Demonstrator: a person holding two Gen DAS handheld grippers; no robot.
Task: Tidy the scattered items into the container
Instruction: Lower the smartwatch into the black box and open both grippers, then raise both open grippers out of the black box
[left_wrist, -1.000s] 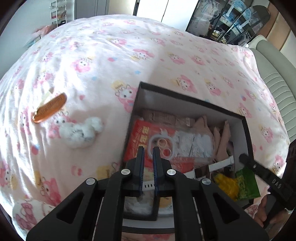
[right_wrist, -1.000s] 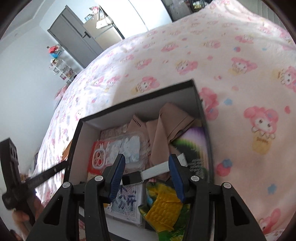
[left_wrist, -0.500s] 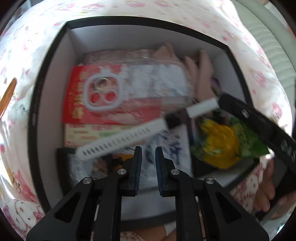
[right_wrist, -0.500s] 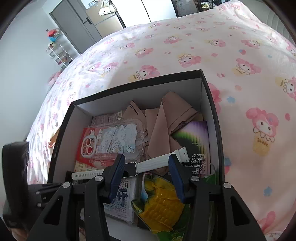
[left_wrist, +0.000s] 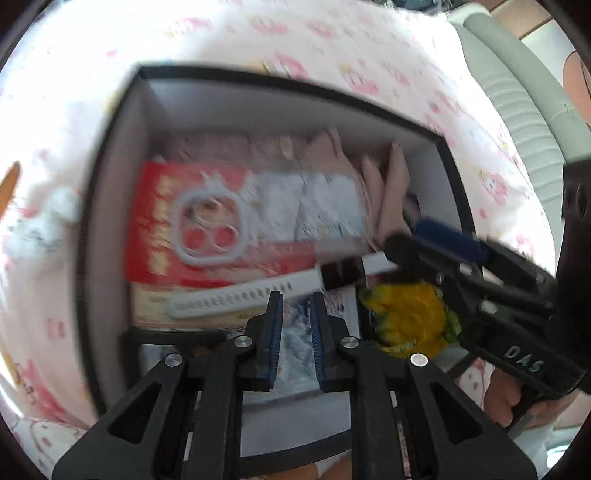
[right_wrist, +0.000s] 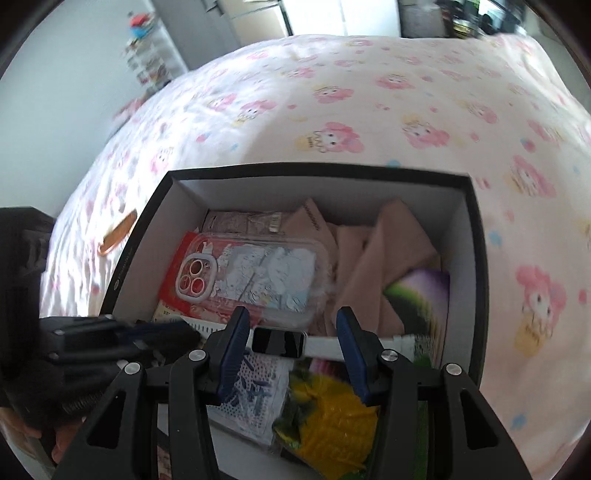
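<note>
Lying in the box (right_wrist: 476, 236): a watch (right_wrist: 279, 341) with dark face and white perforated strap, flat across the clutter, just beyond the right gripper (right_wrist: 291, 354), jaws wide apart, empty. Left gripper (left_wrist: 296, 325) slightly parted, empty, strap just ahead. Since a second ago, left gripper moved from the box edge to over the inside, parting slightly.
</note>
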